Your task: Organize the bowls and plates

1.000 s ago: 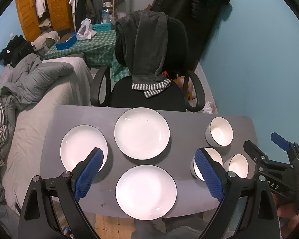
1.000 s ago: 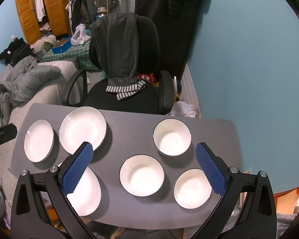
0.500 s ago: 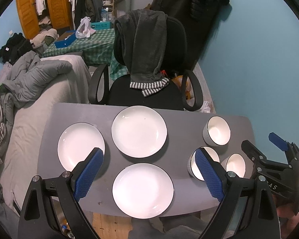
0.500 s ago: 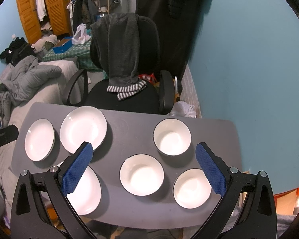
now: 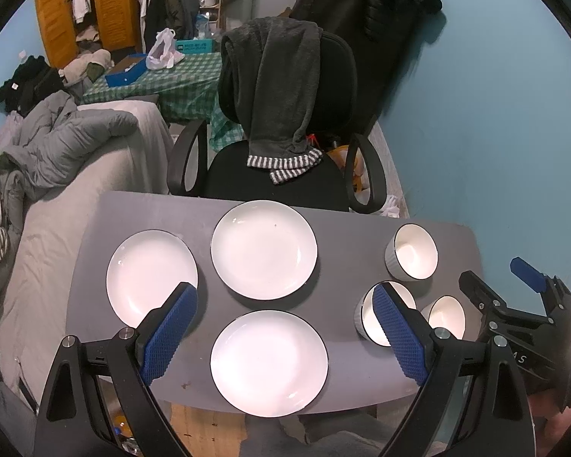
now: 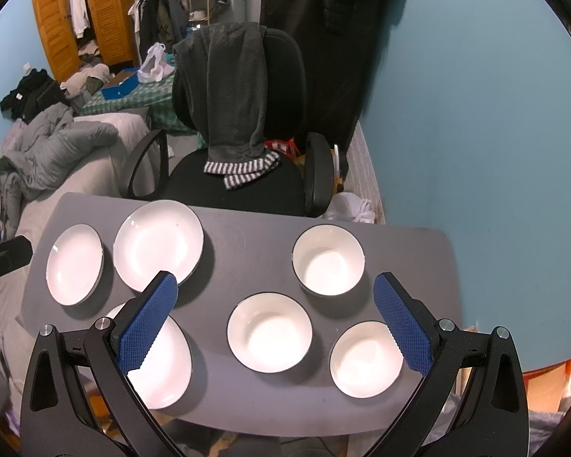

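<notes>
Three white plates lie on the grey table (image 5: pixel 346 243): a left plate (image 5: pixel 150 276), a far plate (image 5: pixel 263 249) and a near plate (image 5: pixel 268 361). Three white bowls stand on the right: a far bowl (image 6: pixel 328 260), a middle bowl (image 6: pixel 269 337) and a near right bowl (image 6: pixel 365 358). My left gripper (image 5: pixel 285 327) is open and empty, held above the near plate. My right gripper (image 6: pixel 276 316) is open and empty, held above the middle bowl. The right gripper also shows in the left wrist view (image 5: pixel 514 297).
A black office chair (image 5: pixel 285 122) draped with a dark sweater stands at the table's far edge. A bed with grey bedding (image 5: pixel 57 160) lies to the left. A blue wall (image 6: pixel 476 114) is on the right.
Both views have shifted slightly; the left gripper has drifted a little, so the plates sit slightly lower and further left in its view. Both grippers stay open.
</notes>
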Tool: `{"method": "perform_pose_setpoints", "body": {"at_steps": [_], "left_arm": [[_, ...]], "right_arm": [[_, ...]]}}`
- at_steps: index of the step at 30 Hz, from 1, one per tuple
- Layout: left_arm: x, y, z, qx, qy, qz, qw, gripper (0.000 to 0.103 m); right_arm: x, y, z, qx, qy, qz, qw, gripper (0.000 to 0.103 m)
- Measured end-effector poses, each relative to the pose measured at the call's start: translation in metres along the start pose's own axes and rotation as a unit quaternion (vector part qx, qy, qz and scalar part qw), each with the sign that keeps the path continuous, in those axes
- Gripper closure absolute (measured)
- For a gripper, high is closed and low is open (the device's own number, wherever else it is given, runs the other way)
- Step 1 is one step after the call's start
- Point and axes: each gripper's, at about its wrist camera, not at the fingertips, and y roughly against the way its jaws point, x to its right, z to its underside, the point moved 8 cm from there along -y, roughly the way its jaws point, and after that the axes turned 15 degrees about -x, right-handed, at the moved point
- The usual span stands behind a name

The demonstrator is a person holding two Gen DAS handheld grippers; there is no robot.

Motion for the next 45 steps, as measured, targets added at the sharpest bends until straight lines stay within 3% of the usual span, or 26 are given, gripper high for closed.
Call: {"method": "perform_pose_setpoints", "body": {"at_steps": [15,20,31,40,45], "left_arm": [[-0.009,0.001,0.005,0.004,0.015,0.007,0.9999,0.009],[-0.013,0.006,0.007,0.022,0.015,0.02,0.9994,0.009],[-0.021,0.018,0.007,0.079,-0.016,0.013,0.9967,0.009],[-0.051,-0.003,0.012,0.049,0.015,0.017,0.9985,0.009],[-0.076,-0.036,0.022,-0.024,0.038,-0.005,0.999,0.009]], "right_arm": [[-0.005,-0.004,-0.002,-0.002,0.008,0.0,1.0,0.002],[-0.006,-0.003,-0.004,-0.003,0.01,0.003,1.0,0.002],[-0.024,-0.005,-0.01,-0.003,0.043,0.008,0.999,0.002],[-0.05,-0.02,-0.015,-0.01,0.081,0.003,0.997,0.002],[-0.067,-0.042,-0.016,-0.034,0.098,-0.01,0.995,0.002]]}}
